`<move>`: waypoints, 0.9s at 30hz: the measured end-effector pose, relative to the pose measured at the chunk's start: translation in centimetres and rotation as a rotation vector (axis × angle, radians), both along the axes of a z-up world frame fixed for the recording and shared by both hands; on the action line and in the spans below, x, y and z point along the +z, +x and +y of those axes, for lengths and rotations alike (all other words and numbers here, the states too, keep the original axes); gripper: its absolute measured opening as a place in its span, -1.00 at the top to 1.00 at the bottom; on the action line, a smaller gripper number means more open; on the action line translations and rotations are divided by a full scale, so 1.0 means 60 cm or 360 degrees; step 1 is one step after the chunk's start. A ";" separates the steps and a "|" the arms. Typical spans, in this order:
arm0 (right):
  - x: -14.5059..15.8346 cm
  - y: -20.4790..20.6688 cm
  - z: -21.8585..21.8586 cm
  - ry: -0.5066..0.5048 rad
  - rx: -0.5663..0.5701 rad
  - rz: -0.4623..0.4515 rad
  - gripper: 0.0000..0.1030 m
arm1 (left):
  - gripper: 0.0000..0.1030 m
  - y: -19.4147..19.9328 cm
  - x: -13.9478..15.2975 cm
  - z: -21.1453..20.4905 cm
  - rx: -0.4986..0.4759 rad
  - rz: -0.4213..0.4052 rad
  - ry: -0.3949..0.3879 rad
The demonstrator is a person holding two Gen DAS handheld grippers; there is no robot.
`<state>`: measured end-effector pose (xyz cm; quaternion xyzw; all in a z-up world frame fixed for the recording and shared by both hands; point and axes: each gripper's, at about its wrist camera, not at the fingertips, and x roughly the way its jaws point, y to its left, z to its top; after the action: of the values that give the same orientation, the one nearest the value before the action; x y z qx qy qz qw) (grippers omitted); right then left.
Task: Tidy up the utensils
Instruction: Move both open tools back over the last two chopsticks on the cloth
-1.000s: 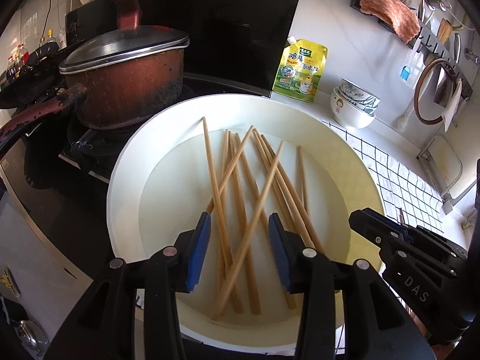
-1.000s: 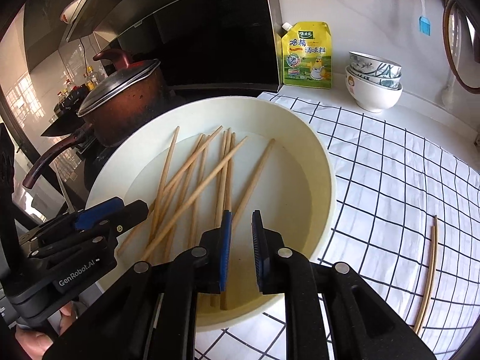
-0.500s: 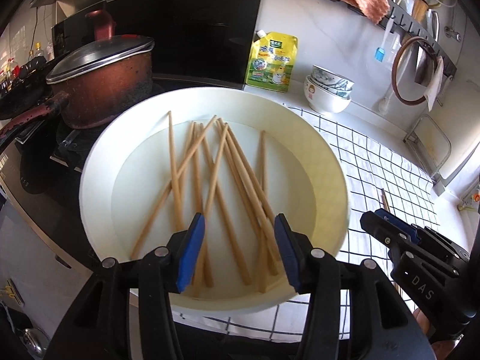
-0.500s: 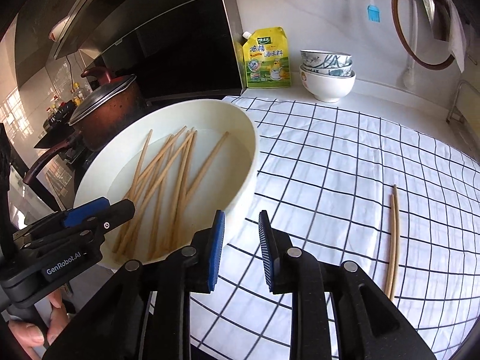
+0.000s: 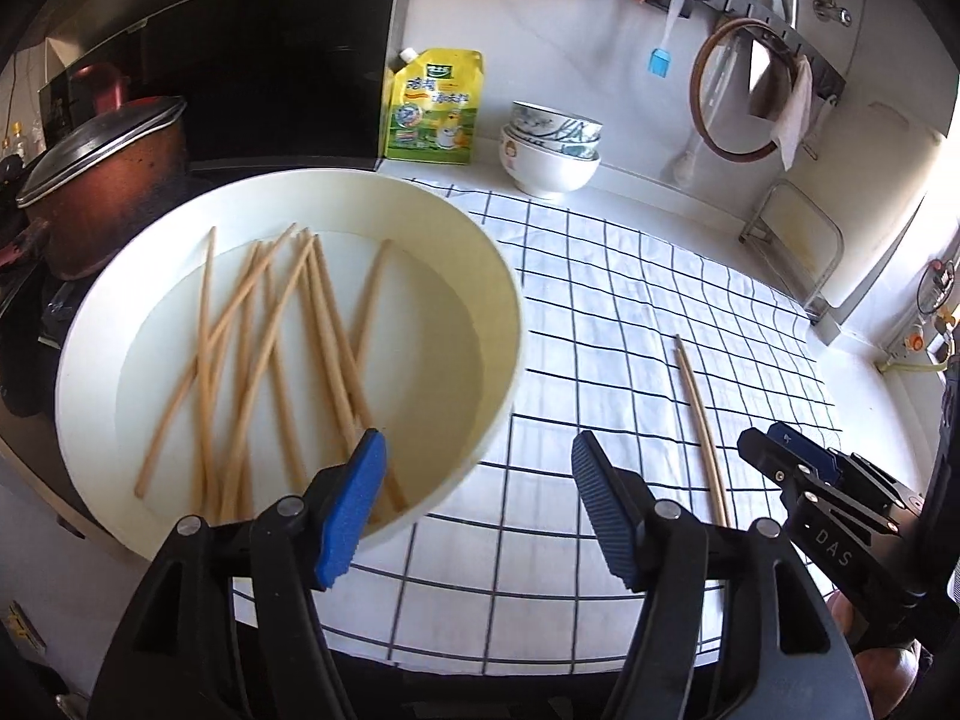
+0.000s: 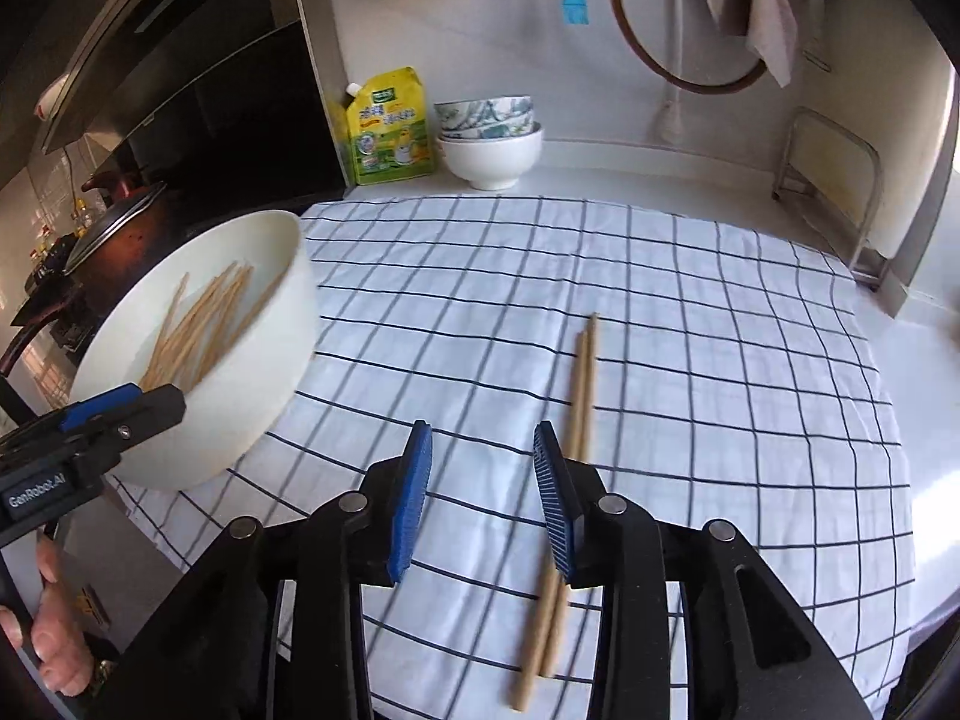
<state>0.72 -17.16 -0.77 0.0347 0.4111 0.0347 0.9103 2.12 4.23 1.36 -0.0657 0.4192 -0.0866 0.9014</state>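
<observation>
Left wrist view: a white basin [image 5: 288, 372] fills the left half of the frame, its rim overhanging the checked cloth [image 5: 630, 312] that covers the desk [image 5: 870, 396]. A loose heap of bamboo chopsticks [image 5: 282, 360] lies crossed on its floor. A separate pair of chopsticks [image 5: 702, 426] lies on the cloth at right of centre, side by side and touching. The left hand-held gripper [image 5: 474, 504] at the bottom of the frame has its jaws well apart and opening, with nothing between the pads; its left pad sits over the basin's near rim, whether touching I cannot tell. The right hand-held gripper [image 5: 804, 468] shows at the lower right edge.

Right wrist view: the pair of chopsticks [image 6: 570, 462] runs from centre frame down to the lower middle, partly behind the right pad. The right hand-held gripper [image 6: 483, 498] has its jaws moderately apart and opening, empty, over bare cloth just left of the pair. The basin [image 6: 240, 360] sits at middle left, with the left hand-held gripper [image 6: 114, 408] in front of it.

The sticks look light, stiff, smooth and likely to roll or slip, so they are probably best pinched crosswise near the middle, both together.
</observation>
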 end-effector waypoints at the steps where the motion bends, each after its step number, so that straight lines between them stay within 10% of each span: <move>1: -0.006 -0.002 -0.011 -0.0001 -0.0024 0.0016 0.34 | -0.23 0.000 -0.002 -0.010 -0.0019 0.0002 -0.0003; 27: -0.091 0.001 -0.037 -0.0146 -0.0006 0.0172 0.35 | -0.35 -0.010 -0.019 -0.140 -0.0231 -0.0005 0.0051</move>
<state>0.77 -19.40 -6.24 -0.0045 0.4608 0.0122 0.8874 1.53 -4.19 0.23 -0.0206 0.4228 -0.1450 0.8943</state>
